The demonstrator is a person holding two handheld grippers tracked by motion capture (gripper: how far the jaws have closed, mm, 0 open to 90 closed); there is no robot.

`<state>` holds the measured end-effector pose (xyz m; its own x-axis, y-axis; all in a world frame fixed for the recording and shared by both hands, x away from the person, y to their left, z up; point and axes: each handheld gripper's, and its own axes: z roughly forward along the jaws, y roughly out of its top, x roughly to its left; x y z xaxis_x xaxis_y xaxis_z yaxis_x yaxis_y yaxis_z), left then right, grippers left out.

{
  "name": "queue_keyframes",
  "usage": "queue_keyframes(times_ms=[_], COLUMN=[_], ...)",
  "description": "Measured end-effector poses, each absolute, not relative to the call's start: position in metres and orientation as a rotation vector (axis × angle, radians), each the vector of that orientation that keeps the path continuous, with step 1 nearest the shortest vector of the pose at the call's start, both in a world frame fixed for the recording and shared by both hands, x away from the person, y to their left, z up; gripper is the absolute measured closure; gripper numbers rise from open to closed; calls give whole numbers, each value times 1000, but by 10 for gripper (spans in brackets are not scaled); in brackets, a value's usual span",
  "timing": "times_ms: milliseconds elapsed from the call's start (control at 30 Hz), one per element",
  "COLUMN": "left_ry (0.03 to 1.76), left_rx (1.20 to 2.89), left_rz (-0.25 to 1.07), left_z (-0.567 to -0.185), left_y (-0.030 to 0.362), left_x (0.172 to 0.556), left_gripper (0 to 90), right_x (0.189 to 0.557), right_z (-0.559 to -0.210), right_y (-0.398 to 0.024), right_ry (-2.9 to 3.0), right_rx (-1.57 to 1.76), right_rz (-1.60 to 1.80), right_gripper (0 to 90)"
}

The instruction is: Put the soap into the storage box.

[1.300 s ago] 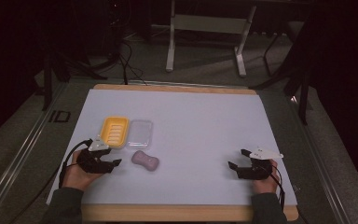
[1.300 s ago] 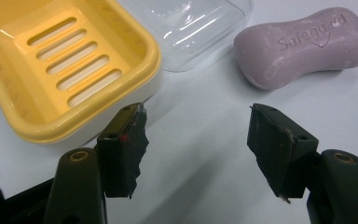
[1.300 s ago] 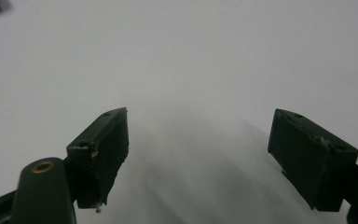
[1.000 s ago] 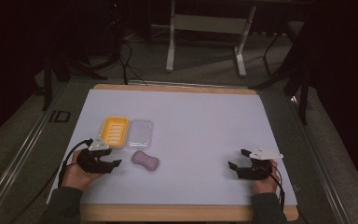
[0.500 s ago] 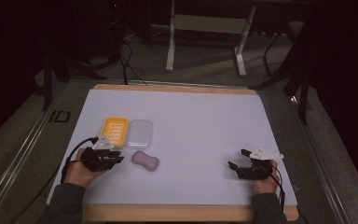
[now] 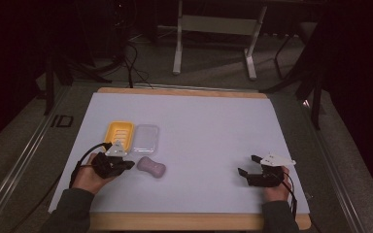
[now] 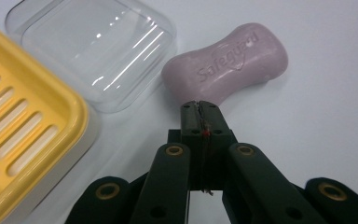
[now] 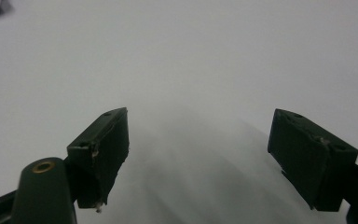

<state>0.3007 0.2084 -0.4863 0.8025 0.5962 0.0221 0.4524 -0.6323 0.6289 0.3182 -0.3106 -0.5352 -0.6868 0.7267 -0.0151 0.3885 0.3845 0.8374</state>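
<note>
Soap, firm, smooth and likely slippery, suits a pinch across its narrow waist; left gripper fingers have just been closing and are pressed together on nothing, right gripper fingers spread.

Dim room, grey floor, perhaps a white table frame behind.

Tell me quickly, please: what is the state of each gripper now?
Left gripper: just closed, jaws shut on nothing, tips just short of the pink soap.
Right gripper: open, empty, over the bare table.
</note>
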Motion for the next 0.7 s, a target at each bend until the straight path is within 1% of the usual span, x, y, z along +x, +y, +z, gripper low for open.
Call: queue_keyframes(times_ms=[700], left_ry=[677], left_rx=[2396], left_rz=[231], left_z=[-492], left_y=[181], left_x=[299], left_gripper=[900], right_x=[319], right_z=[-535], right_y=[-311], right_ry=[2271], right_rx=[969], right_rz=[1218], right_gripper=[200])
